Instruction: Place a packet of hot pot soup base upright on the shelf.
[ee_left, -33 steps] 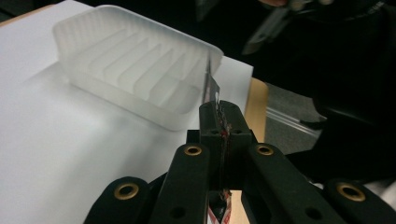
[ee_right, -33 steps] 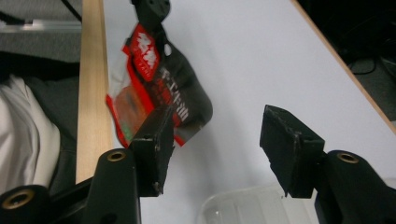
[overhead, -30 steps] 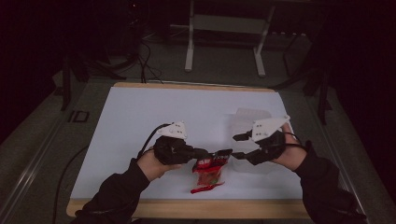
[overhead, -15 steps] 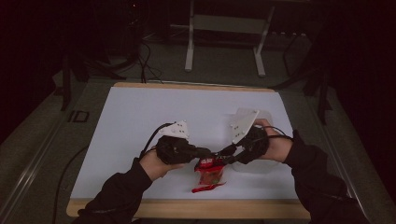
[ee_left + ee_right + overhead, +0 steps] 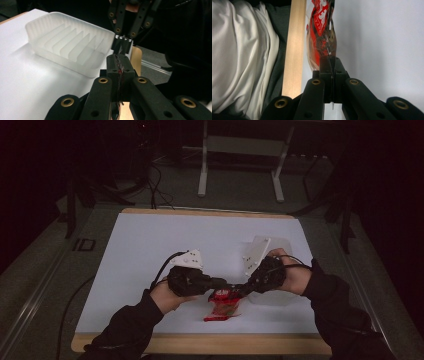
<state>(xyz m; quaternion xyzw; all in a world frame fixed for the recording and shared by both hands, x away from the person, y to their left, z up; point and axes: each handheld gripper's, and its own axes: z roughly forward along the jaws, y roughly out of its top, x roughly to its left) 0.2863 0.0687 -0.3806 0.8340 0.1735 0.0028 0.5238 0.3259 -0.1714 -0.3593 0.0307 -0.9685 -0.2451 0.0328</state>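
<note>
One red and clear crinkly plastic snack packet (image 5: 222,303) lies near the table's front edge, one ribbed translucent plastic tray (image 5: 70,43) beside it. My left gripper (image 5: 225,283) clamps the packet's top edge; my right gripper (image 5: 239,291), jaws just closed, pinches it too.

A dim lab or recording studio. A wood-edged bench (image 5: 200,342) covered with a white sheet (image 5: 150,250) stands on grey floor. Black cables (image 5: 155,185) trail across the floor, and a metal stand's white legs (image 5: 202,175) rise behind, among dark equipment.
</note>
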